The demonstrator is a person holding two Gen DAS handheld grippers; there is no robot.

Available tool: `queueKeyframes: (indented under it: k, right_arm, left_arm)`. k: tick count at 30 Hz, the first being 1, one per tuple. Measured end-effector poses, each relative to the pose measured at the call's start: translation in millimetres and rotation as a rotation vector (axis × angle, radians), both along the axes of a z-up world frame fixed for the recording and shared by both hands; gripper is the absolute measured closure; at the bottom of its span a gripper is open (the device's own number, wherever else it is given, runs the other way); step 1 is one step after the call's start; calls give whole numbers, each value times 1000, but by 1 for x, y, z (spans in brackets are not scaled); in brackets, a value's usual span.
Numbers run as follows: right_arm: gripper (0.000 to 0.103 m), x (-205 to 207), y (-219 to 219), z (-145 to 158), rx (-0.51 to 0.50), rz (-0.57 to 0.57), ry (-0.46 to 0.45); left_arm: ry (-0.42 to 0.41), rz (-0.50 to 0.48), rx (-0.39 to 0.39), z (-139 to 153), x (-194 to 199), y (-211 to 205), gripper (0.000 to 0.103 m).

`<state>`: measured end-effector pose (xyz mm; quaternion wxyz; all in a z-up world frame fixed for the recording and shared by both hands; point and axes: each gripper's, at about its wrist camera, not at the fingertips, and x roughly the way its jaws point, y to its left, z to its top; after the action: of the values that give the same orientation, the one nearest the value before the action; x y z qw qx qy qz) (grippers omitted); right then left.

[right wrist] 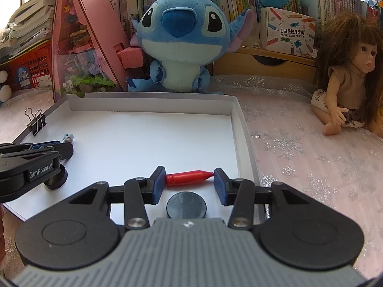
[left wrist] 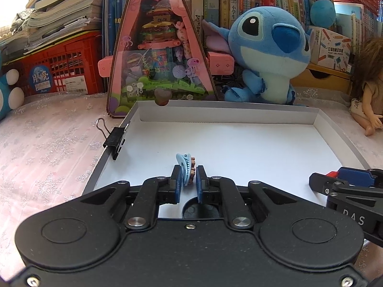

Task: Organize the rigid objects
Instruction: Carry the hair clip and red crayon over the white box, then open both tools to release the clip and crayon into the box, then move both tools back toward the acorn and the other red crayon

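A shallow white tray (left wrist: 239, 138) lies on the pink snowflake cloth, and both grippers are low inside it. My left gripper (left wrist: 188, 175) is shut on a light-blue hair claw clip (left wrist: 184, 167), which stands upright between the blue pads near the tray's front left. That gripper (right wrist: 64, 144) and its hair clip (right wrist: 67, 138) also show at the left of the right wrist view. My right gripper (right wrist: 189, 179) holds a red crayon (right wrist: 189, 178) lengthwise just over the tray floor. The crayon's flat end is on the left pad and its tip on the right pad. A black binder clip (left wrist: 115, 140) is clamped on the tray's left rim.
Behind the tray stand a blue plush toy (left wrist: 268, 55) and a pink triangular toy box (left wrist: 160, 55). A doll (right wrist: 347, 83) sits on the cloth at the right. A red crate (left wrist: 59, 64) with stacked papers is at the back left, and a bookshelf fills the background.
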<state>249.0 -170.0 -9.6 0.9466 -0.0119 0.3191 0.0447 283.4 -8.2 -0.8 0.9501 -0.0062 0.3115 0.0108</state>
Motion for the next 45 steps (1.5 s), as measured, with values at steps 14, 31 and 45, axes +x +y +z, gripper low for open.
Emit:
queueKeyframes:
  k: [14,31,45]
  right_arm:
    - [27,-26,-7,18,17,13,-46]
    - [12,-114,-23,29,-31,60,-118]
    - [7,-181,-32,22,-29,87,-154]
  left_arm:
    - [-70,-34,16,25,-32,-4,39]
    - [-137,-112,-62,42,-133,2,16]
    - [-120,-192,-19,33,-199,5,16]
